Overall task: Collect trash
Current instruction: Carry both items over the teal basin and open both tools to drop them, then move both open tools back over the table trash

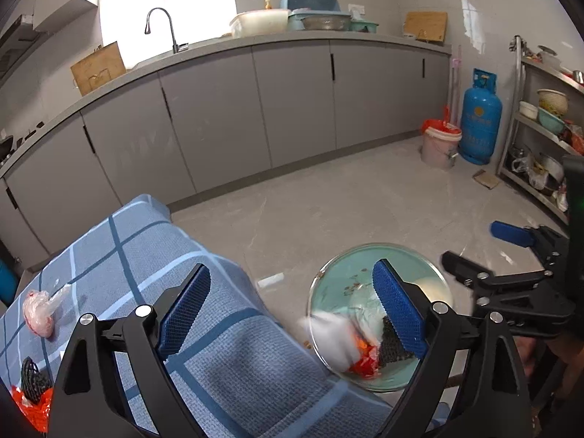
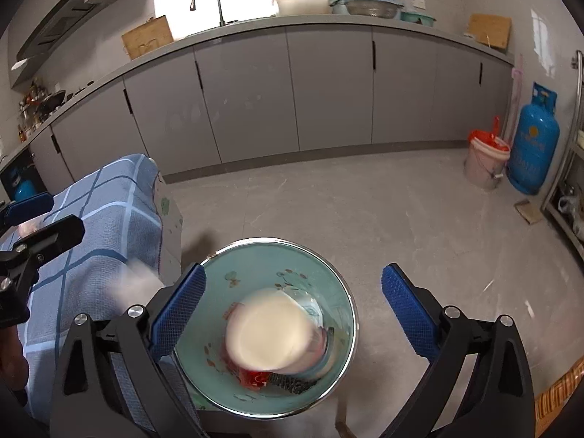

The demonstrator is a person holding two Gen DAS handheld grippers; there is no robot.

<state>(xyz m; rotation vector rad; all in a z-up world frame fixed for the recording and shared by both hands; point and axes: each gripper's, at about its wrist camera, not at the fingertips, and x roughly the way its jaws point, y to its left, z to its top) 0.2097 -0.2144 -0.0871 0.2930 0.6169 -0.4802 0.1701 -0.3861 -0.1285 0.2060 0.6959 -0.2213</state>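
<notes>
The green bin (image 2: 270,332) is sitting on the floor (image 2: 365,211), right under the right tool (image 2: 294,317) and between its two blue fingers. Inside it a blurry white cup (image 2: 266,332) is lying over a red wrapper (image 2: 253,379) and a black net piece (image 2: 292,387). The cup is too blurry to tell if it is touching anything. The right tool's fingers are spread wide and are holding nothing.

The left tool (image 1: 292,310) is also spread wide with nothing in it. Its left finger is over the blue checked cloth (image 1: 226,346) on the desk, and its right finger is hanging over the bin. A blurry white scrap (image 1: 334,339) is at the bin's rim, and it is hard to make out what it is.

To the left of the left tool, a pink plastic bag (image 1: 40,310) is lying on the cloth. Nearer the camera, a black net ball (image 1: 33,383) is sitting on a red wrapper piece (image 1: 31,408), which is cut off at the edge.

Far ahead of the tools, a blue gas tank (image 1: 480,116) is standing by a pink bucket (image 1: 440,144) with a red bag. The tank has a round yellow mark and writing, but it is too small to read.
</notes>
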